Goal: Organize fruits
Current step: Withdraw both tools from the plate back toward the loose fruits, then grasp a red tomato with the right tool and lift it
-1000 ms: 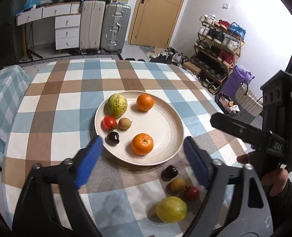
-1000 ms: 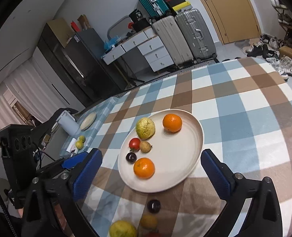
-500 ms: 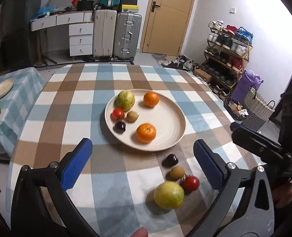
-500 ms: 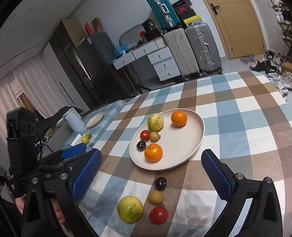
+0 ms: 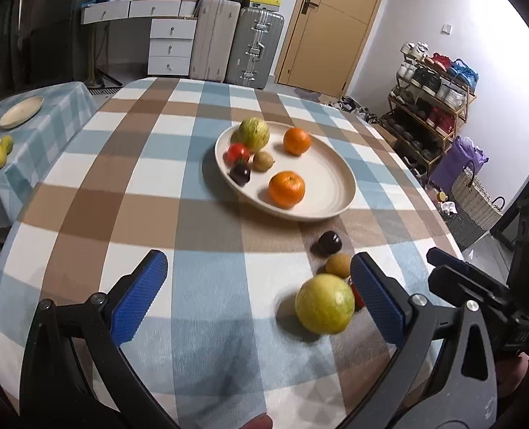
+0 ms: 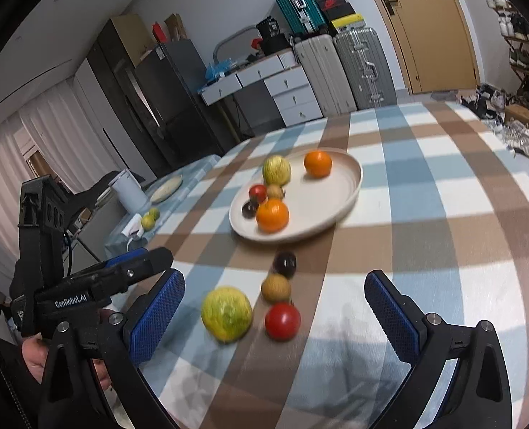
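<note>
A cream plate (image 5: 332, 178) (image 6: 339, 193) on the checked tablecloth holds two oranges (image 5: 286, 188), a green-yellow fruit (image 5: 253, 134), a tomato, a small brown fruit and a dark plum. Nearer me on the cloth lie a dark plum (image 5: 328, 243) (image 6: 285, 264), a small brown fruit (image 5: 337, 265) (image 6: 275, 287), a tomato (image 6: 282, 321) and a large yellow-green fruit (image 5: 324, 304) (image 6: 226, 314). My left gripper (image 5: 260, 296) is open and empty, its right finger beside the large fruit. My right gripper (image 6: 275, 318) is open and empty, low over the loose fruits.
A side table at the left carries a small plate (image 5: 21, 111) and yellow fruits (image 5: 0, 152). Suitcases (image 5: 253, 46), drawers and a door stand behind the table. A shoe rack (image 5: 432, 96) and a basket are to the right.
Both grippers have drawn back and lowered toward the table's near edge. The plate now lies farther off and the loose fruits sit close in front of the fingers.
</note>
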Tool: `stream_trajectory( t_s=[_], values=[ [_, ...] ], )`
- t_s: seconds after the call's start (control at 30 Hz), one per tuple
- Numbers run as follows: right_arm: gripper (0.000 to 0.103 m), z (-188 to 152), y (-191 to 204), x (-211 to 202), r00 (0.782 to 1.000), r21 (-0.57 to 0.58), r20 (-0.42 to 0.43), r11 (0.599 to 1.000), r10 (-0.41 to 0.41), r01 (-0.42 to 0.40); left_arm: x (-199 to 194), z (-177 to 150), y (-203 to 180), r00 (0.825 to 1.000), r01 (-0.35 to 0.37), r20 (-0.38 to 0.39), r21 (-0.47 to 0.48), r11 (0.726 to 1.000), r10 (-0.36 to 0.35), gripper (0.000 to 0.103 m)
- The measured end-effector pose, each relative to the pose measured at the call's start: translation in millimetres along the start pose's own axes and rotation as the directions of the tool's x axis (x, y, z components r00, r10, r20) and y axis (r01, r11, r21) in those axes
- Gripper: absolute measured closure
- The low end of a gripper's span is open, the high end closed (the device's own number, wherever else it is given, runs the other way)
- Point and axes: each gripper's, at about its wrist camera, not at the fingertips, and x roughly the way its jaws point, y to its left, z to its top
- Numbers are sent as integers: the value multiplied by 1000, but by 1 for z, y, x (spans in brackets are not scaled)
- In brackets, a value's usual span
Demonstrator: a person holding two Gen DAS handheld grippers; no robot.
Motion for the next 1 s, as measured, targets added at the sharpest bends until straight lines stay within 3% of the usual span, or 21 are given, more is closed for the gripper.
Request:
stream_trajectory(
  t_s=[0.37, 0.57, 0.67, 0.87, 1.0],
  values=[
    [2, -20, -9, 22, 996, 53, -90, 998, 20, -15, 2, -14, 9, 1000, -4, -13, -32, 999, 4, 1],
    [22, -20, -12, 33, 990, 63, -141, 998, 4, 5, 4, -16, 9, 1000, -2, -16, -28, 1000, 2, 1],
    [42, -20, -10, 37, 989, 38, -143, 998, -38, 43, 5, -14, 8, 1000, 4, -19, -27, 1000, -5, 1],
    [53, -20, -3, 46, 983, -16, -180, 999, -41, 39, 8, -10, 7, 1000, 11, -23, -32, 999, -11, 1],
    [70, -20, -3, 51, 979, -28, -195, 998, -56, 52, 12, -6, 6, 999, 16, -30, -31, 999, -17, 1]
  ],
)
